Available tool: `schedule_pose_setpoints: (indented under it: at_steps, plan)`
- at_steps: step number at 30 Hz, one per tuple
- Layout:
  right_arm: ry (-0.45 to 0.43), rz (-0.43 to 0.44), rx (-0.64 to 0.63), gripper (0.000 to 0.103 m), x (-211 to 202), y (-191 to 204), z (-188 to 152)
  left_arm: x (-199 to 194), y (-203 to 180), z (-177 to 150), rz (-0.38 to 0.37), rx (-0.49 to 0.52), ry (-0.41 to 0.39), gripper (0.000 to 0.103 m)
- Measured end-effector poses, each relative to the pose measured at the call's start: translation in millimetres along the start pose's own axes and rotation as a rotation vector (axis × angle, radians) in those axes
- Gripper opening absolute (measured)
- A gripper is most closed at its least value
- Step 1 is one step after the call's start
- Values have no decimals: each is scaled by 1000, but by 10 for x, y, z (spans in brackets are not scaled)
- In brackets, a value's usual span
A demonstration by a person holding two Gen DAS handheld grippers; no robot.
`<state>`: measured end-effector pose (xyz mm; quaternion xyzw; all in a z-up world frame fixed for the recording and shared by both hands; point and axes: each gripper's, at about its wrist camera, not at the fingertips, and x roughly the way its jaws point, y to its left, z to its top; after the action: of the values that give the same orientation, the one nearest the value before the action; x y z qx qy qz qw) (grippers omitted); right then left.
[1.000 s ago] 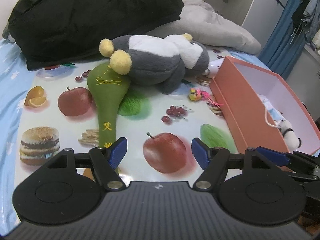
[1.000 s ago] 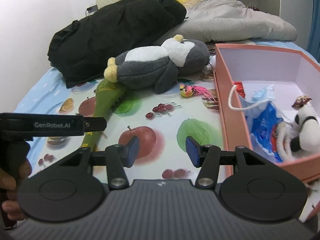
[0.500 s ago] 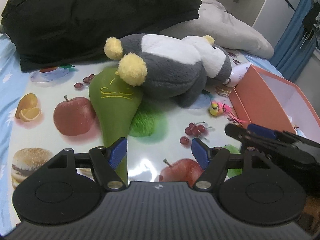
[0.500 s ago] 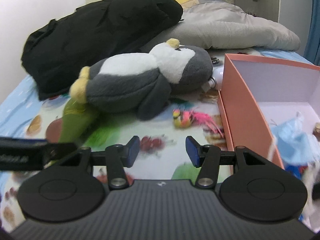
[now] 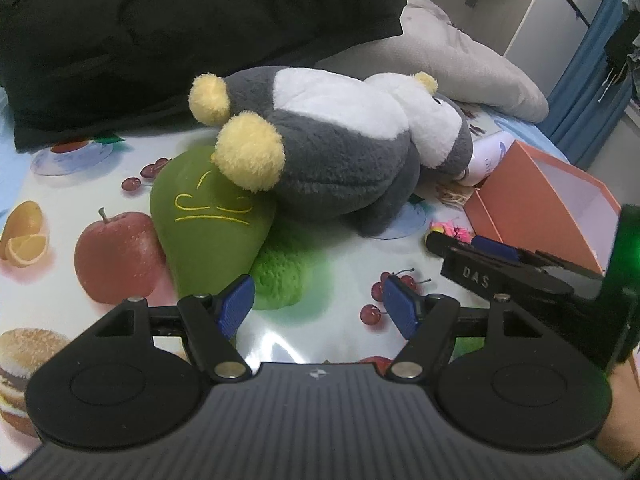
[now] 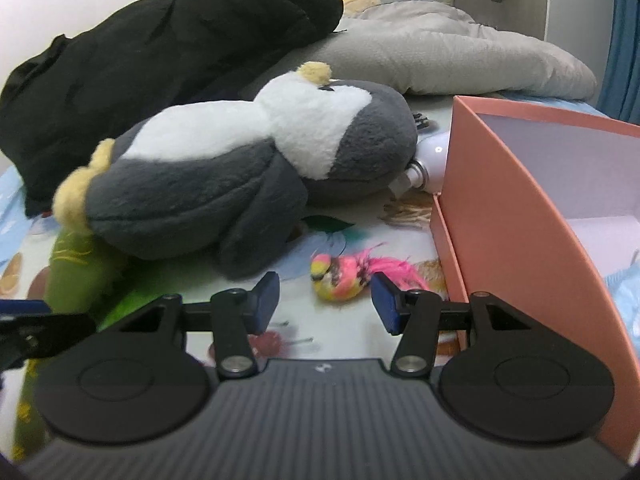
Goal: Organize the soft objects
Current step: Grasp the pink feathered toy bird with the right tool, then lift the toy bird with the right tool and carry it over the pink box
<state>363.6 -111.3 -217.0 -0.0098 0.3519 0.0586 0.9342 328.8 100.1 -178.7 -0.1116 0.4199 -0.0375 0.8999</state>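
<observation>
A grey and white plush penguin (image 5: pixel 340 156) with yellow feet lies on its side on the fruit-print mat (image 5: pixel 328 240); it also shows in the right wrist view (image 6: pixel 240 176). Its feet rest on a green plush paddle (image 5: pixel 212 220). A small pink and yellow toy bird (image 6: pixel 344 276) lies near the orange box (image 6: pixel 520 224). My left gripper (image 5: pixel 316 304) is open and empty, short of the paddle and penguin. My right gripper (image 6: pixel 324 300) is open and empty, its fingers on either side of the bird, just in front of it.
A black jacket (image 5: pixel 180 32) and a grey quilt (image 5: pixel 460 64) lie behind the penguin. A white bottle (image 5: pixel 488 156) lies between penguin and box. The box stands open at the right (image 5: pixel 552 200). The right gripper crosses the left wrist view (image 5: pixel 500 268).
Both grippers have moved forward toward the toys. The right gripper has come close to the pink bird, which now sits between its fingertips. Both jaws stay open.
</observation>
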Motion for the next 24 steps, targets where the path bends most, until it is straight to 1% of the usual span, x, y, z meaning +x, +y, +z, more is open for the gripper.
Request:
schedule_pose_setpoints:
  at_steps: [5,8,16,18,22,24]
  plan:
    - [7,-32,38,55,192,-44,11,62,5,7,-10,6,-5,76]
    - [26,-30,54,55,300,-69,-5,108,7,-2,-13,9,0,76]
    - [3,-46,43,53,372,-90,-47,188,13,-12,-30,9,5,76]
    - [-3,-51,41,50,362,-82,-44,187,5,-14,-31,12,5,76]
    - [-1,-48,39,37,340,-72,-36,160,3,-26,-27,11,3,76]
    - [0,-47,37,36,311,-64,-39,128,-7,-34,-23,13,0,76]
